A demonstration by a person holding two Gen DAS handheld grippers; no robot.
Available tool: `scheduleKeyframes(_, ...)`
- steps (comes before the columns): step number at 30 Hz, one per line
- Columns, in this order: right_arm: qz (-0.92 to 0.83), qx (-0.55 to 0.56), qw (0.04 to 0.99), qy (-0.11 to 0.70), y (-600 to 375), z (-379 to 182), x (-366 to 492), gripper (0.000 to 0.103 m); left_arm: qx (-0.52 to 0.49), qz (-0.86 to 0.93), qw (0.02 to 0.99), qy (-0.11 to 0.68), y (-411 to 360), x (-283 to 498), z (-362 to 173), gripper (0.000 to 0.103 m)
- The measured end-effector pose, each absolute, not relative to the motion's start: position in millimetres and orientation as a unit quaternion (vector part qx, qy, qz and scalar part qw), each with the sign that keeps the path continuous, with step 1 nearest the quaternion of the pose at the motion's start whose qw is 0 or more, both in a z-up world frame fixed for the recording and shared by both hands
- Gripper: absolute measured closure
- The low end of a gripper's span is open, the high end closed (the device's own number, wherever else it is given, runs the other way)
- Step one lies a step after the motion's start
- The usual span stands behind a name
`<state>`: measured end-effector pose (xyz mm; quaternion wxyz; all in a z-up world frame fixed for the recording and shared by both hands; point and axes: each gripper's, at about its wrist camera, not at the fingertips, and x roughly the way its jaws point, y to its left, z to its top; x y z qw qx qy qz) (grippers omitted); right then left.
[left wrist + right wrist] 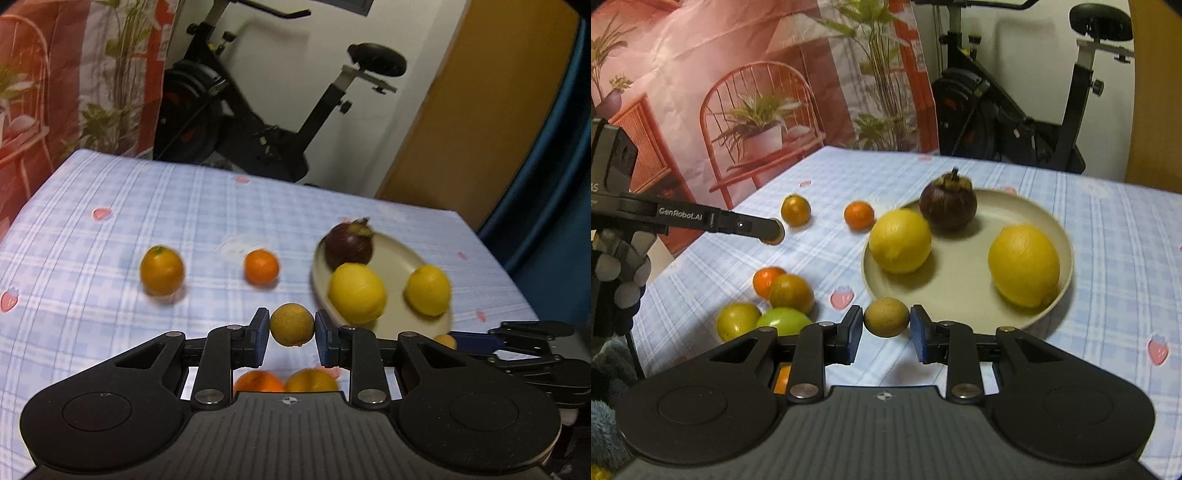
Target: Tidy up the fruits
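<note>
We find each gripper, left gripper [291, 326] and right gripper [886, 320], pinching a small brown fruit beside the plate [960, 291]; loose citrus [790, 291] lies left of it.

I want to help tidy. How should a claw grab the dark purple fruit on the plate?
Grip the purple fruit across its round middle, coming from above or the near side. Its leafy cap points up, so the pads should sit below it. One lemon lies close on its left, so squeeze front-to-back rather than side-to-side.
</note>
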<state>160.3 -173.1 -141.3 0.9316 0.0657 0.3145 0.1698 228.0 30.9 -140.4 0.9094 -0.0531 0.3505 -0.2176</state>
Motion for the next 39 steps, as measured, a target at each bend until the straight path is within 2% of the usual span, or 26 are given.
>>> scheduleKeyframes(10,0.135,0.073,0.952,0.266,-207,-121,173,0.072,-0.044,-0.244,0.916,0.315,-6,235,-108,0.075)
scheduleKeyframes(16,0.112,0.058,0.962,0.242,-227,-107,204,0.073,0.000,-0.266,0.910,0.319,-60,264,-113,0.075)
scheduleKeyframes(25,0.108,0.072,0.948,0.291,-260,-126,269,0.073,0.088,-0.280,0.890,0.349,-121,287,-150,0.075)
scheduleKeyframes(39,0.136,0.076,0.935,0.319,-251,-147,303,0.073,0.114,-0.288,0.878,0.366,-138,304,-171,0.075)
